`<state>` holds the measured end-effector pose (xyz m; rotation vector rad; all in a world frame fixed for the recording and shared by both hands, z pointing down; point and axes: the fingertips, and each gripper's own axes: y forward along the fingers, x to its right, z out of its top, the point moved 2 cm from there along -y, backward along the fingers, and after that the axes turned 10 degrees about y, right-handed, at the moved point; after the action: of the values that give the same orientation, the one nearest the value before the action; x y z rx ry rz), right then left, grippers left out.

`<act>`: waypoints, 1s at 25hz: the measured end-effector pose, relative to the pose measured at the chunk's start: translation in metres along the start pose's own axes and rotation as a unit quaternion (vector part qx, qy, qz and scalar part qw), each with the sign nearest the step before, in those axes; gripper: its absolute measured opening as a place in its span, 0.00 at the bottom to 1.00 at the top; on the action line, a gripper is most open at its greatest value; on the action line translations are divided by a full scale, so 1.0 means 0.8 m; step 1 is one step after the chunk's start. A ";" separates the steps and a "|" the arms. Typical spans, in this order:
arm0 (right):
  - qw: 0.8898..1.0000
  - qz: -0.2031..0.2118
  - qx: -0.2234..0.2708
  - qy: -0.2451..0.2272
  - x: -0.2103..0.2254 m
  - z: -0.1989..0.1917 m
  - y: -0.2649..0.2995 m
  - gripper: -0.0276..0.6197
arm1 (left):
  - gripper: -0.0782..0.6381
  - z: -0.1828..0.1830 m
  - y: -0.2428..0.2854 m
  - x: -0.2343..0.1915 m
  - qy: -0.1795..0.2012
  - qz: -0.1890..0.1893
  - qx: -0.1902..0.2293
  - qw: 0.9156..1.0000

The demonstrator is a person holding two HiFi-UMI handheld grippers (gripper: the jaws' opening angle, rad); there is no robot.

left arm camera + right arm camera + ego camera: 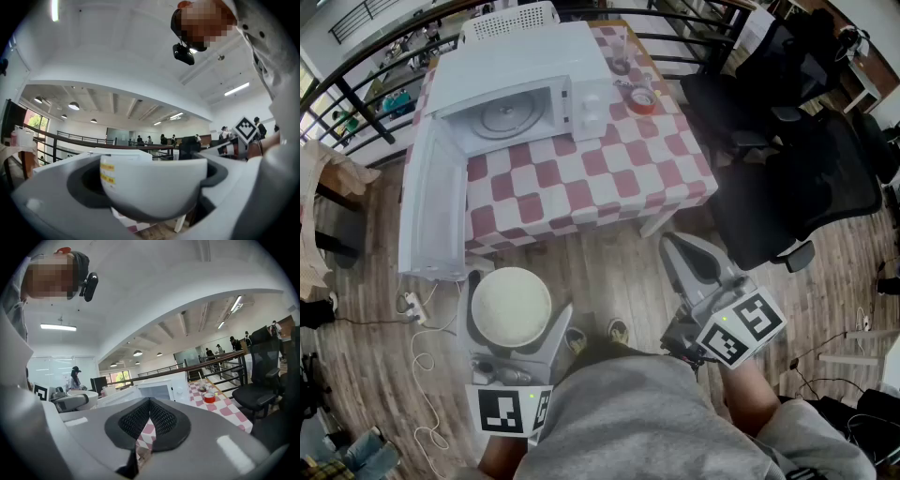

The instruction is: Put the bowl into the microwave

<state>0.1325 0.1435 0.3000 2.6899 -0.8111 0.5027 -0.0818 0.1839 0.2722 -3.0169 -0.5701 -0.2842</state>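
The bowl (pixel 510 302) is not in yet: it sits at lower left, clamped between the wide-spread jaws of the left gripper (pixel 519 314), well short of the table (pixel 609 169). The microwave (pixel 516 89) at upper left waits with its door (pixel 431 206) swung open. The right gripper (pixel 684 251) is closed and empty.

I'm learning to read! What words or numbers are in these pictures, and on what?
No text here can be read.
Yellow label on the bowl: print too blurred to read.
Microwave control panel: too small to read.
Square markers on the gripper cubes: black-and-white patterns, no letters.
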 end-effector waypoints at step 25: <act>1.000 -0.006 -0.013 -0.007 -0.074 -0.032 0.030 0.04 | 0.86 0.002 -0.047 -0.067 -0.006 -0.003 0.036 0.999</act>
<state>0.0662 0.1622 0.3030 2.6759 -0.7992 0.4686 -0.1444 0.1999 0.2610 -2.9496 -0.5768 -0.2395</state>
